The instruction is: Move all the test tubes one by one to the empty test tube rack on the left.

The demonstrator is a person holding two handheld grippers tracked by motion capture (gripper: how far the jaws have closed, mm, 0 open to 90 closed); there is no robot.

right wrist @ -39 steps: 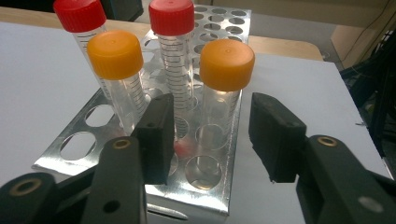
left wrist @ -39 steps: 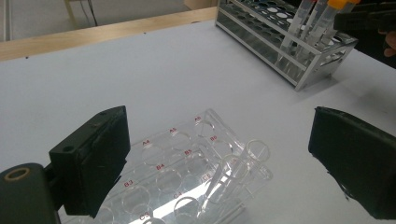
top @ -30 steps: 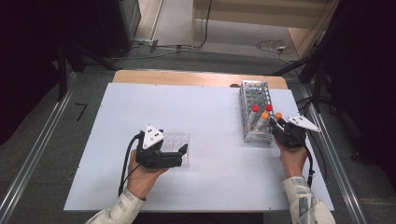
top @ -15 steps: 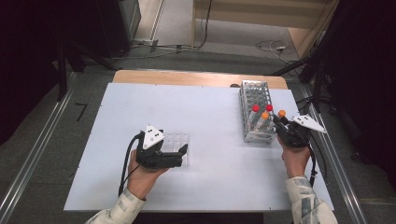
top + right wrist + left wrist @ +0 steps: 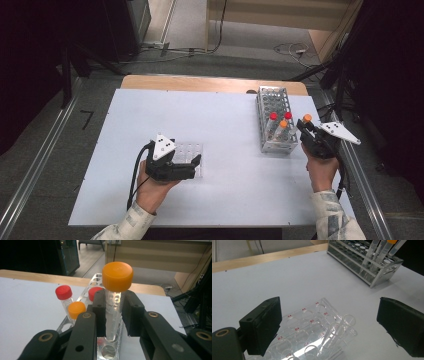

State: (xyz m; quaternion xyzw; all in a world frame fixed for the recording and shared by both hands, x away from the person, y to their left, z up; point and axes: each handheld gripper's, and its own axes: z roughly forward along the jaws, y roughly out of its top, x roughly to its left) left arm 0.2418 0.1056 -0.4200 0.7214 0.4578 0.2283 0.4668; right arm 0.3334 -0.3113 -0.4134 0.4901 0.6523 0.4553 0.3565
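Note:
My right gripper (image 5: pixel 306 129) is shut on a clear tube with an orange cap (image 5: pixel 117 276), held upright. The tube's foot hangs just over the near end of the metal tube rack (image 5: pixel 274 122). In the rack stand two red-capped tubes (image 5: pixel 64 293) and another orange-capped one (image 5: pixel 76 310). My left gripper (image 5: pixel 332 317) stands open and low over the table. A clear well plate (image 5: pixel 308 328) lies between its jaws, and a small clear tube (image 5: pixel 340 330) leans in that plate. In the high view the plate (image 5: pixel 189 150) lies left of centre, with the left gripper (image 5: pixel 196 165) at its near edge.
The white table (image 5: pixel 220 115) has bare room between plate and rack. The rack stands near the table's right edge. A wooden strip (image 5: pixel 200 84) runs along the far edge. Cables lie on the floor beyond.
The right gripper has risen a little with the orange-capped tube, drawing it up beside the rack. The left hand and the plate have stayed where they were.

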